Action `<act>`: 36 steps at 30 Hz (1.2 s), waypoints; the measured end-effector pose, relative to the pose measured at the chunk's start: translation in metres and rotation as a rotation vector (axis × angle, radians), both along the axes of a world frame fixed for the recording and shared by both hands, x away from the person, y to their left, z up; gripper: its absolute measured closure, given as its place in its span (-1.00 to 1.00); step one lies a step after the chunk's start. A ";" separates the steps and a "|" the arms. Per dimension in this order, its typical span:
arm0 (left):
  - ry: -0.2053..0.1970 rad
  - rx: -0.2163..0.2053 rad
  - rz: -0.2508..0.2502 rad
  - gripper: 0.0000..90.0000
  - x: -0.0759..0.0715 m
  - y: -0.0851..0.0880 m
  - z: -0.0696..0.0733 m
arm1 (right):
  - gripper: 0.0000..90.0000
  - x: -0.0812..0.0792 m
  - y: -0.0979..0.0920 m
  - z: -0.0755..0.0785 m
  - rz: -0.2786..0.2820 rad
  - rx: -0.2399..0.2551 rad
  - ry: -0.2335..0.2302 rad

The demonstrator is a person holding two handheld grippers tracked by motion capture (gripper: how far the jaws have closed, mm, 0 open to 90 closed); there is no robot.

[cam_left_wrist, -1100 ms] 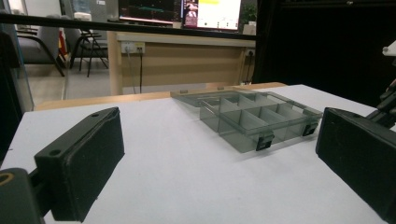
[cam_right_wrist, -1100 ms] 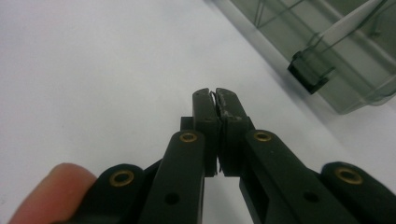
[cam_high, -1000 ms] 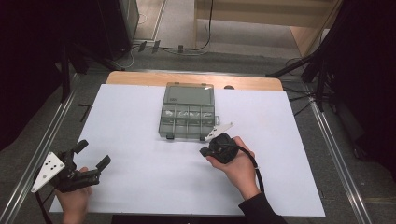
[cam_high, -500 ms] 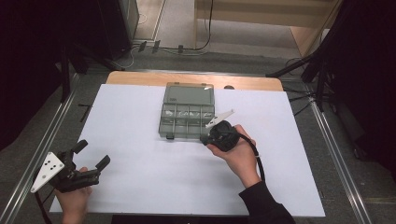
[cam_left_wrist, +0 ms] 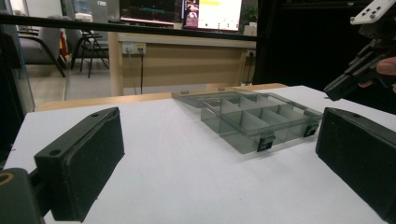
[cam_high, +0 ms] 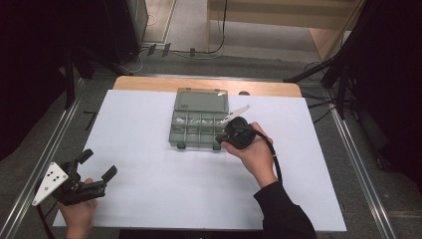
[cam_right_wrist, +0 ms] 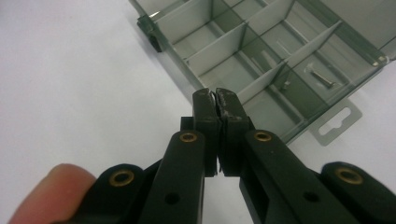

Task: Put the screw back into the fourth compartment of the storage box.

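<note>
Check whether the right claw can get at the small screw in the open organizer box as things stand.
Probably yes. The right claw hovers, shut, over the organizer box, whose lid lies open, and nothing covers the screw. The jaws would have to open first.

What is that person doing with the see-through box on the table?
A person holds a black two-jaw gripper in each hand at a white-topped table. The right gripper, jaws shut, hangs over the near right corner of the open, clear grey plastic compartment box; whether anything is pinched between them cannot be told. A few small metal screws lie in some compartments. The left gripper rests at the near left edge, jaws open and holding nothing.
</note>
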State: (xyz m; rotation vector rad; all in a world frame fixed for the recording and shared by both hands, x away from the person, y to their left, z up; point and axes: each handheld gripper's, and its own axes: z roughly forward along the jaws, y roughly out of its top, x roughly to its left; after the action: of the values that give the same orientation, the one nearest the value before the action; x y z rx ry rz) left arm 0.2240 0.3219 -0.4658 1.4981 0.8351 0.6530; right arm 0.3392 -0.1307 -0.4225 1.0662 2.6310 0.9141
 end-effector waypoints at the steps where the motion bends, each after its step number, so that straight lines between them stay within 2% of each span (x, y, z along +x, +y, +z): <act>1: 0.000 0.000 0.000 -0.97 0.000 0.000 0.000 | 0.99 0.002 0.000 0.001 -0.004 0.001 0.004; 13: -0.002 0.001 0.001 -0.97 0.000 0.001 0.000 | 0.99 0.029 -0.002 0.003 -0.030 -0.018 0.009; 36: -0.002 -0.003 0.002 -0.97 -0.001 0.002 0.001 | 0.99 0.084 -0.009 -0.018 -0.127 -0.064 0.044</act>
State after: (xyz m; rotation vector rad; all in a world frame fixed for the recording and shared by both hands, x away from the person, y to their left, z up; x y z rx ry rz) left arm 0.2235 0.3236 -0.4652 1.4939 0.8359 0.6536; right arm 0.4228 -0.1396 -0.4403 1.2335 2.5735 0.7835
